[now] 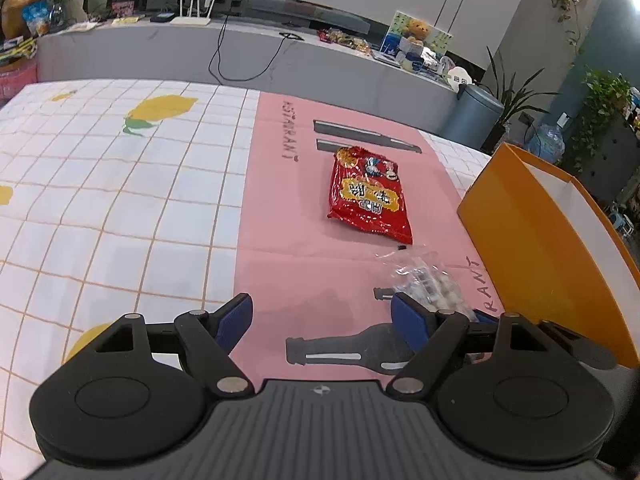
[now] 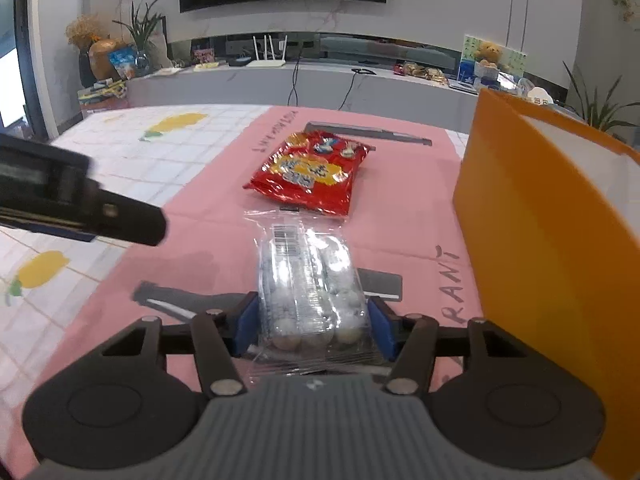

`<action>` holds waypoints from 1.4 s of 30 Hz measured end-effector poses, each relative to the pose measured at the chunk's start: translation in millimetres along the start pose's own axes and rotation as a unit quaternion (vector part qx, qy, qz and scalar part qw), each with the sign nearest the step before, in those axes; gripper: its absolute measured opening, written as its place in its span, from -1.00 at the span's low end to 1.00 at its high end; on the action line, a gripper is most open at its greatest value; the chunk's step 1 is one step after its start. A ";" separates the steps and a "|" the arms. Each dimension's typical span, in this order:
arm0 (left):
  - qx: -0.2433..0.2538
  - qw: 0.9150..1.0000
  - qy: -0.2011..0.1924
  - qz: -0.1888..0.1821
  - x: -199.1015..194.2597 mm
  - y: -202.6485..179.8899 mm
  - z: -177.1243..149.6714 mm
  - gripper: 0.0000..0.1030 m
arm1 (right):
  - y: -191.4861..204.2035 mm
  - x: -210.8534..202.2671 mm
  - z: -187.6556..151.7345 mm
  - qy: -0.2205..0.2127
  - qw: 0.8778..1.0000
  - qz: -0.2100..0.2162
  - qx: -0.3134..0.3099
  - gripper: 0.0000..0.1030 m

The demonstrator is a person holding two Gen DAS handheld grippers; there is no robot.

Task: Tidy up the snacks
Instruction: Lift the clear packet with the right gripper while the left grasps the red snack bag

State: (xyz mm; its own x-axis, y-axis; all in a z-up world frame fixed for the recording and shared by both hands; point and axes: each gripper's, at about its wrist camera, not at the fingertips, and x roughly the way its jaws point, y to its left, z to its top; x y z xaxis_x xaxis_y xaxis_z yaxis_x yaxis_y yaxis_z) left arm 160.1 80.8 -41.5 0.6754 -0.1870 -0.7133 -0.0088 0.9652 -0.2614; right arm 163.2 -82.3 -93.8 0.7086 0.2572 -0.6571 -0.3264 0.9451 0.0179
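A clear packet of round white sweets is clamped between the blue pads of my right gripper, which is shut on its near end. The packet sticks out forward over the pink mat. Beyond it a red snack bag lies flat on the mat. An orange box stands open-topped at the right, close beside the packet. My left gripper hovers open over the mat with nothing between its pads. From there the clear packet shows just past its right finger, and the red bag lies further ahead.
The pink mat lies on a white checked tablecloth with lemon prints. The orange box walls off the right side. A black finger of the left tool juts in at the left. A grey counter and a bin stand behind the table.
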 end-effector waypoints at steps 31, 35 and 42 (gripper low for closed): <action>0.069 0.997 -0.022 0.030 109.1 -69.5 65.4 0.80 | -76.5 -90.8 42.0 -0.163 0.973 -0.009 0.165 0.09; 0.032 0.998 0.010 0.049 135.1 -63.6 71.1 0.87 | -77.2 -90.0 42.7 -0.157 0.975 -0.023 0.157 0.09; 0.038 0.997 0.003 0.061 144.8 -58.9 69.7 0.99 | -75.5 -84.7 42.8 -0.151 0.975 -0.023 0.160 0.10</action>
State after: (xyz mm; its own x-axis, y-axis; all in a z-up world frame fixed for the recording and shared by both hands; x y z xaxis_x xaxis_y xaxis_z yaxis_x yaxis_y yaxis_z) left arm 309.8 9.6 -84.1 0.6677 -0.0675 -0.7413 -0.0344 0.9920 -0.1214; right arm 154.6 -166.7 -7.2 0.8851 0.2158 -0.4123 -0.1128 0.9590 0.2598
